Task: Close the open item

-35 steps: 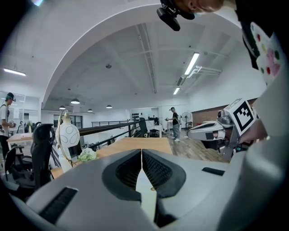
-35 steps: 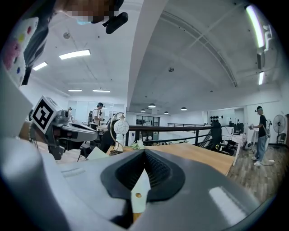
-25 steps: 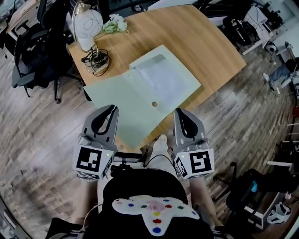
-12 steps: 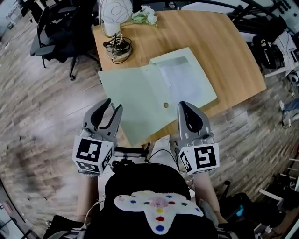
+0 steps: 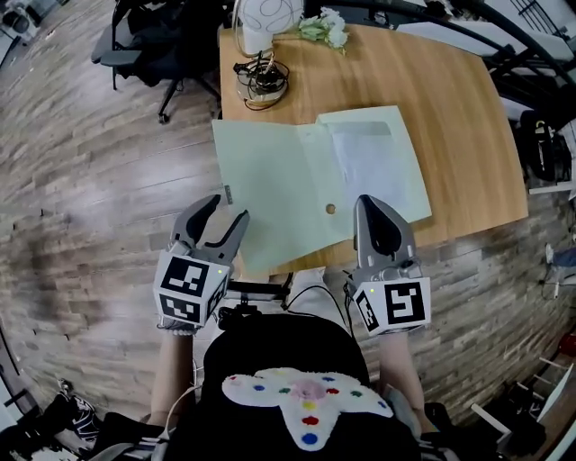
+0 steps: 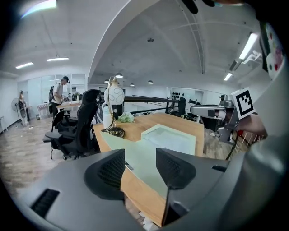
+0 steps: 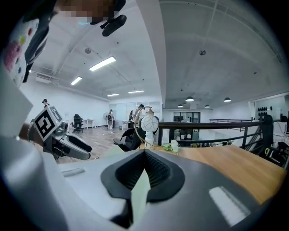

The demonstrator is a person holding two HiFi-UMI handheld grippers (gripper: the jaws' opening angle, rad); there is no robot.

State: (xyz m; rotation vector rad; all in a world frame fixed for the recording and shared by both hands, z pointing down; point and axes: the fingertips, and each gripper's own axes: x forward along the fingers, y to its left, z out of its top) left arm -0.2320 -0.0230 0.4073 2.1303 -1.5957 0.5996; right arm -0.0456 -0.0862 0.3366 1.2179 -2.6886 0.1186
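A pale green folder (image 5: 270, 180) lies open on the wooden table (image 5: 468, 135), with white sheets (image 5: 371, 162) in its right half. Its near left corner hangs over the table's front edge. My left gripper (image 5: 227, 209) sits just left of that corner, its jaws opening with nothing between them. In the left gripper view the folder (image 6: 168, 139) shows beyond the spread jaws of the left gripper (image 6: 140, 155). My right gripper (image 5: 371, 205) is shut, its tip at the folder's near edge. In its own view the right gripper (image 7: 144, 155) shows its pads pressed together.
At the table's far end stand a white globe lamp (image 5: 268, 18), a coil of black cable (image 5: 261, 76) and white flowers (image 5: 326, 29). A black office chair (image 5: 153, 36) stands on the plank floor to the left. A person (image 6: 58, 92) stands far back in the room.
The left gripper's jaws have gone from shut to spread wide. The head view has swung, so the table and folder now sit more upright and central. The right gripper stays shut.
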